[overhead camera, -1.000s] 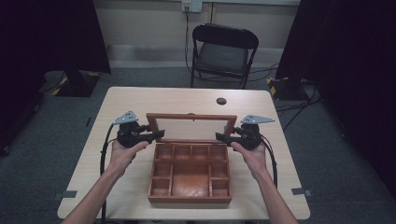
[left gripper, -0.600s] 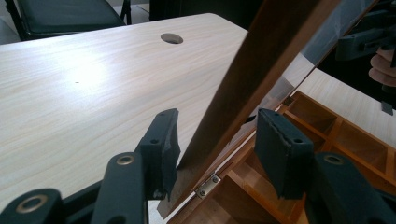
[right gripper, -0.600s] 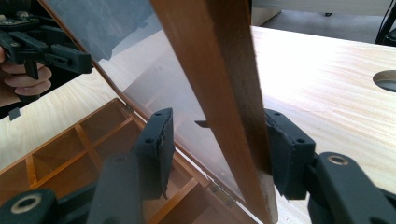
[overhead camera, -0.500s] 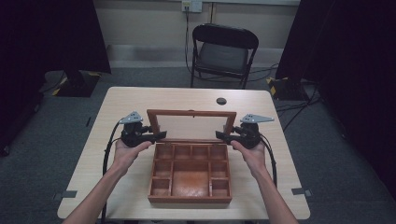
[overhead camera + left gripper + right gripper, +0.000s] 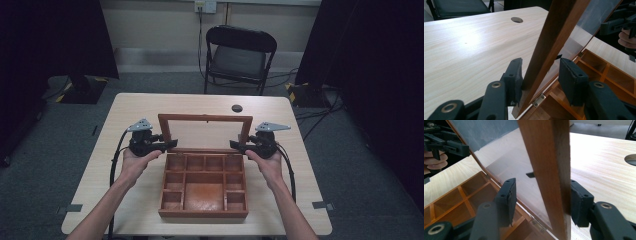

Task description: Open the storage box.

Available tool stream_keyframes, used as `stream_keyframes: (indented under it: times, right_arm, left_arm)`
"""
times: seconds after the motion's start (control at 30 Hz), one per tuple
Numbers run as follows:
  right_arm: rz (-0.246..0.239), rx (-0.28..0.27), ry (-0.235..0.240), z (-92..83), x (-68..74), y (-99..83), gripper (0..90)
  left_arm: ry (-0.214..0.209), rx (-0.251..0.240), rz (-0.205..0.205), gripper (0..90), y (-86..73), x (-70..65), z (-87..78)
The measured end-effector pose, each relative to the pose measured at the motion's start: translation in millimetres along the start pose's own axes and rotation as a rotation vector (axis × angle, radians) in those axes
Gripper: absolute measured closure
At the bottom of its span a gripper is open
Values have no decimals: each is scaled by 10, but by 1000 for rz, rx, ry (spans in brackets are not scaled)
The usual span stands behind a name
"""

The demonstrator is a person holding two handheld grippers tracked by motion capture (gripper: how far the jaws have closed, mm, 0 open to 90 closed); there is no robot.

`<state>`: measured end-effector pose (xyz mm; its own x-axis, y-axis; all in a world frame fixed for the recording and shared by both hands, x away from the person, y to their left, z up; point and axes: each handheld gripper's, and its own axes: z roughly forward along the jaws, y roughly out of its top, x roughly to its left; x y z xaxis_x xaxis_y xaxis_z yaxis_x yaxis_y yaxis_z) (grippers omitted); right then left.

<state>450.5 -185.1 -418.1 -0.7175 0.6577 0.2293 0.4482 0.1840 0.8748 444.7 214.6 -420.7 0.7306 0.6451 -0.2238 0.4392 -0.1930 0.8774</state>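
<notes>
Wooden box w/ compartments sits mid worktop, its glass-paned lid raised near upright on rear hinges. Left hand-held gripper straddles lid's left frame edge; jaws have just been closing, one pad touching the wood, other pad w/ a gap, so not clamped. Right hand-held gripper straddles right frame edge, one pad against wood, other apart, also not clamped.

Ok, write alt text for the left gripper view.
A wooden lid frame with a clear pane rises tilted between the left tongs; one pad touches its outer face, the other stands clear on the pane side. Below lies a hinge and the compartmented wooden box, on a pale table.
</notes>
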Motion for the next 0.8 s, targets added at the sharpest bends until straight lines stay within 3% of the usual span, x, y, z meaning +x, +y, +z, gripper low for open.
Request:
stream_keyframes:
  times: [0.27,0.6,0.67,0.8]
  right_arm:
    - [15,8,-10,-4,-42,-51,467]
    - [15,19,-10,34,-64,-85,499]
    - [24,17,-33,38,-71,-98,509]
    - [24,25,-35,45,-77,-113,503]
  left_arm:
    - [8,16,5,558,-23,20,14]
    - [6,22,-18,577,-88,76,51]
    - [14,22,-19,588,-97,92,63]
    - [14,24,-30,596,-124,108,78]
